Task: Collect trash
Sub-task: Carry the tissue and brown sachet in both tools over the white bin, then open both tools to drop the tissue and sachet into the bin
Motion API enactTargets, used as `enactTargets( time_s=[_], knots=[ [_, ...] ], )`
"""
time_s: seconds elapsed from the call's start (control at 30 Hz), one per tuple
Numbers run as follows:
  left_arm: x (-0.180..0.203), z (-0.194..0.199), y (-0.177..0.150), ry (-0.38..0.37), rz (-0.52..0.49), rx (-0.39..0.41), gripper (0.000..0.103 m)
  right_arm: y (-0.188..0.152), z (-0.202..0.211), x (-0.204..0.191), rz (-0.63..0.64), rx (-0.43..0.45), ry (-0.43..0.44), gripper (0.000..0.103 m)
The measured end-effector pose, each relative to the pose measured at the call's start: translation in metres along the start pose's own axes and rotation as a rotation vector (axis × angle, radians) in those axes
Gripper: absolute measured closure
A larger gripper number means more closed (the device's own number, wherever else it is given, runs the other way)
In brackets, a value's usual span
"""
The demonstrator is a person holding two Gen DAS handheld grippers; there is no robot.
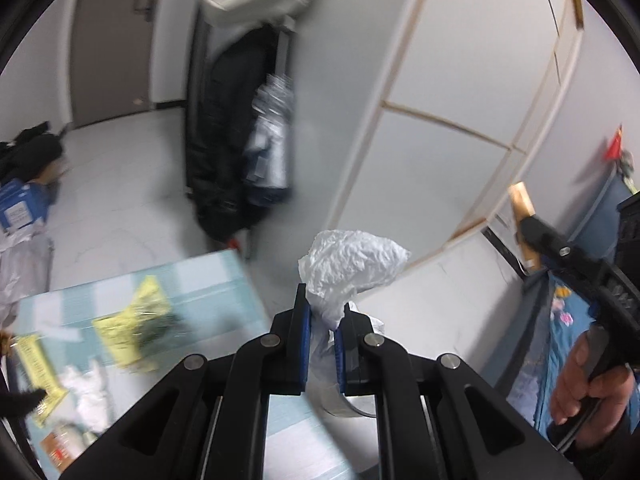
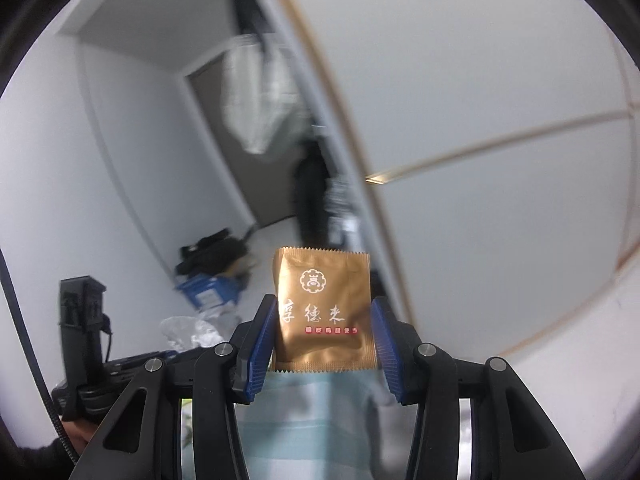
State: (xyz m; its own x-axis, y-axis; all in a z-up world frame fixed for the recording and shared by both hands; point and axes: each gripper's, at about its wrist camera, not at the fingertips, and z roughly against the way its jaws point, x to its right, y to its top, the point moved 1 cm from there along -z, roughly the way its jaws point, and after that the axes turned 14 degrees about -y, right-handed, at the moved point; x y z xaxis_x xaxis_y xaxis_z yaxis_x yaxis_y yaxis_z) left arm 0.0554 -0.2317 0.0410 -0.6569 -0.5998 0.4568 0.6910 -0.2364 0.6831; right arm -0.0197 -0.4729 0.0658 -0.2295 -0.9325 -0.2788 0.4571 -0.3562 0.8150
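Left hand-held gripper (image 1: 323, 322) pinches a crumpled tissue (image 1: 349, 266) at twelve o'clock, and the right hand-held gripper (image 2: 324, 332) clamps a brown packet (image 2: 325, 308), both lifted off the bench (image 1: 224, 280), seemingly for binning.

Table (image 1: 224, 276): your landmark. On it, the wrappers (image 1: 132, 324) lie toward its left side, with a crumpled tissue (image 1: 86, 390) nearer you. Your left gripper (image 1: 322, 320) holds a tissue wad (image 1: 352, 268) past the table's right edge. Your right gripper (image 2: 324, 336) holds a sachet (image 2: 324, 312) above the table's far end.
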Motion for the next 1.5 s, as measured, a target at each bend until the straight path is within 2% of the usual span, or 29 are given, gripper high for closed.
enactTargets(
  time_s=[0.13,0.2,0.3,0.37,0.43,0.57,0.7,0.87,0.97,1.07,1.43,1.5],
  knots=[
    [0.010,-0.055,0.000,-0.029,-0.011,-0.149,0.097,-0.020,-0.027,0.049,-0.074,-0.075,-0.084,0.057],
    [0.016,-0.077,0.001,-0.070,-0.008,-0.208,0.097,-0.038,-0.043,0.073,-0.110,-0.130,-0.121,0.057],
    [0.026,-0.116,-0.005,-0.082,-0.029,-0.302,0.097,-0.067,-0.063,0.104,-0.164,-0.205,-0.155,0.057],
    [0.030,-0.141,-0.010,-0.117,-0.027,-0.379,0.097,-0.090,-0.074,0.125,-0.207,-0.256,-0.183,0.057],
    [0.033,-0.163,-0.016,-0.113,-0.044,-0.429,0.097,-0.103,-0.085,0.141,-0.247,-0.293,-0.199,0.057],
    [0.042,-0.209,-0.039,-0.133,-0.067,-0.580,0.097,-0.139,-0.105,0.171,-0.315,-0.380,-0.231,0.057],
    [0.046,-0.255,-0.069,-0.109,-0.038,-0.726,0.097,-0.169,-0.128,0.187,-0.348,-0.454,-0.251,0.057],
    [0.039,-0.295,-0.106,-0.044,-0.004,-0.847,0.097,-0.192,-0.142,0.202,-0.396,-0.513,-0.266,0.057],
    [0.028,-0.313,-0.117,-0.047,0.057,-0.883,0.097,-0.199,-0.149,0.210,-0.413,-0.538,-0.270,0.057],
    [0.022,-0.322,-0.123,-0.012,0.057,-0.887,0.097,-0.206,-0.156,0.213,-0.401,-0.551,-0.273,0.057],
    [0.003,-0.352,-0.134,-0.005,0.152,-0.919,0.096,-0.226,-0.181,0.229,-0.403,-0.571,-0.255,0.057],
    [0.003,-0.357,-0.137,-0.024,0.160,-0.932,0.095,-0.228,-0.186,0.232,-0.405,-0.583,-0.252,0.057]
  ],
)
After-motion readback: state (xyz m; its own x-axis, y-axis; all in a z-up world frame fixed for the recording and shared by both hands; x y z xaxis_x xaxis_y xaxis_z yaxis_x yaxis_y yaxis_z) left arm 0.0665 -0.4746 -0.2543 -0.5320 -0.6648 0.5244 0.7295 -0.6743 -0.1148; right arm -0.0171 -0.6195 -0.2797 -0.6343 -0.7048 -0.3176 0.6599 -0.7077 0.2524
